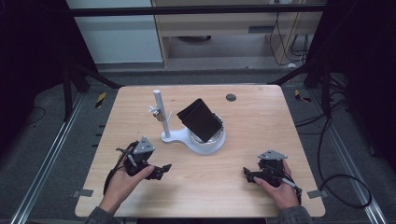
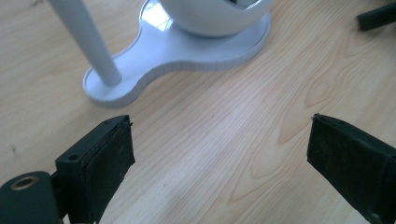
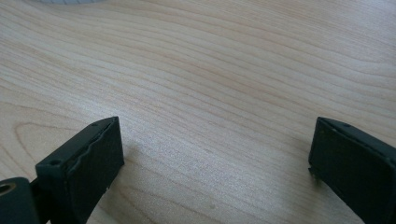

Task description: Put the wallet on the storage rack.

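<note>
Both claws rested low on the table (image 1: 261, 135), well apart. My left gripper (image 2: 219, 154) was spread wide on bare wood, near the white stand (image 2: 187, 51) and its post (image 2: 88, 42). My right gripper (image 3: 215, 163) was likewise spread, nothing between its jaws. A black folded panel (image 1: 200, 119) sat tilted in the stand's bowl. Risk, as I judged it: reaching in carelessly could clip the post or tip the panel out.

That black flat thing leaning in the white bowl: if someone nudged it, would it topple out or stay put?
The black flat thing stands tilted, with much of it above the rim of the white bowl, so a nudge would probably tip it over. Its edges look straight, which suggests it is stiff rather than floppy. The bowl sits on a broad white base, so the stand itself likely stays put.
</note>
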`<state>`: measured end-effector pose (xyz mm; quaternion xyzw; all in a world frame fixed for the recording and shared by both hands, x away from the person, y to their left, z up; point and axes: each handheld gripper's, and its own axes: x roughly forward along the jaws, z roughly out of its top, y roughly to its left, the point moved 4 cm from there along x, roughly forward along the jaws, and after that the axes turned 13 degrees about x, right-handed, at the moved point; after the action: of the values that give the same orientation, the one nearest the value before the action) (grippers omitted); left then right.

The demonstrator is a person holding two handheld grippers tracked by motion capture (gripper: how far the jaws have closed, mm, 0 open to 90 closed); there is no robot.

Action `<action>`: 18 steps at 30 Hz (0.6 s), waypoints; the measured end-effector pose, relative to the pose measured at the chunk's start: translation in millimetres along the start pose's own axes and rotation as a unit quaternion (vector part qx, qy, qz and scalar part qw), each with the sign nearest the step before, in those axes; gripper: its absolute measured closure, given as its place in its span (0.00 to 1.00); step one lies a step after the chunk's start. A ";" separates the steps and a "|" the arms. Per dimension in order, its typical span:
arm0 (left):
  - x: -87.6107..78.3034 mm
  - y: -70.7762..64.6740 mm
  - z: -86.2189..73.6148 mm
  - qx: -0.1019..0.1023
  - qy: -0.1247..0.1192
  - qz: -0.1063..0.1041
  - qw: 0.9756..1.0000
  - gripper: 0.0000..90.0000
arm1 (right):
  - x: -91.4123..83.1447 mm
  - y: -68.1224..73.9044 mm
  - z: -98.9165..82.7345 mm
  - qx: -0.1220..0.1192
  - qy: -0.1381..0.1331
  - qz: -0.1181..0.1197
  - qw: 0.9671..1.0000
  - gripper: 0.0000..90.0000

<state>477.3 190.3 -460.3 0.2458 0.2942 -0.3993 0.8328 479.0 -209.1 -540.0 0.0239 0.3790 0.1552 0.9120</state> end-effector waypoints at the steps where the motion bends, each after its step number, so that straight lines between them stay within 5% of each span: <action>1: 2.6 0.7 -5.6 0.000 0.007 0.002 1.000 0.08 | 0.0 0.0 0.0 0.000 0.000 0.000 1.000 0.04; 9: 17.1 16.2 -41.5 -0.044 0.016 0.036 0.998 0.08 | 0.0 0.0 0.0 0.000 0.000 0.000 1.000 0.04; 18: 27.1 35.9 -77.2 -0.085 0.032 0.078 0.993 0.08 | 0.1 0.3 -0.2 0.000 -0.001 -0.001 1.000 0.04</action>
<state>497.4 246.1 -527.2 0.2085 0.3333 -0.2987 0.8696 478.8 -208.9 -540.1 0.0239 0.3782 0.1543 0.9125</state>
